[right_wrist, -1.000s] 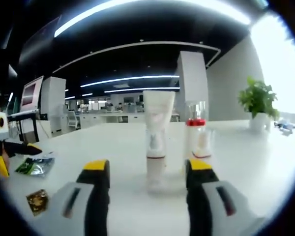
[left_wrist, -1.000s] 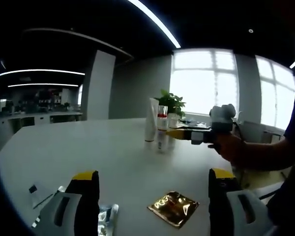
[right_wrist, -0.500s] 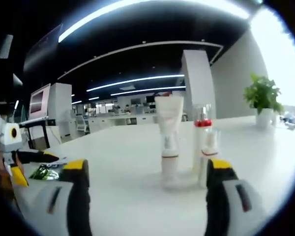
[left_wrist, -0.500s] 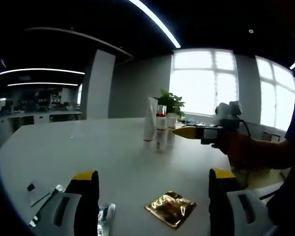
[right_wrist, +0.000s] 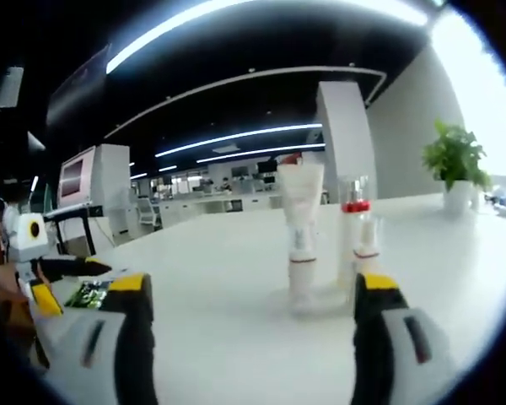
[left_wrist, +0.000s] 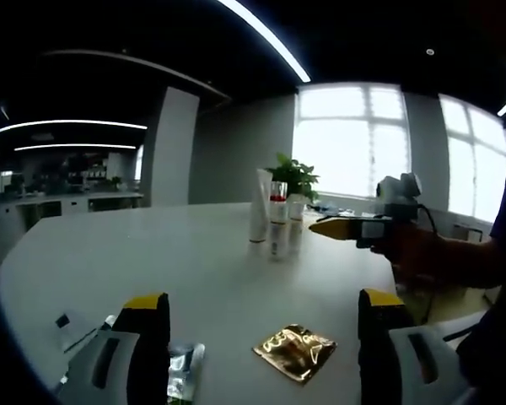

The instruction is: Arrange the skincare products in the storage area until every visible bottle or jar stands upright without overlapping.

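Observation:
A white tube (left_wrist: 260,218) stands upright on its cap mid-table, with a clear bottle with a red collar (left_wrist: 277,221) and a small bottle (left_wrist: 293,226) close beside it. My right gripper (left_wrist: 325,226), held by a hand, hovers just right of them. In the right gripper view the tube (right_wrist: 302,232), the red-collared bottle (right_wrist: 352,232) and the small bottle (right_wrist: 368,251) stand ahead of my open right gripper (right_wrist: 249,283), apart from its jaws. My left gripper (left_wrist: 261,299) is open near the table's front, over a gold sachet (left_wrist: 295,350).
A silver-green sachet (left_wrist: 184,367) and a white item (left_wrist: 67,329) lie by the left jaw. A potted plant (left_wrist: 293,177) stands behind the bottles. In the right gripper view the left gripper (right_wrist: 55,278) and a green sachet (right_wrist: 88,294) are at the left.
My right gripper has opened wider and drawn back from the tube and bottles, moving to the right in the left gripper view. The left gripper has barely moved.

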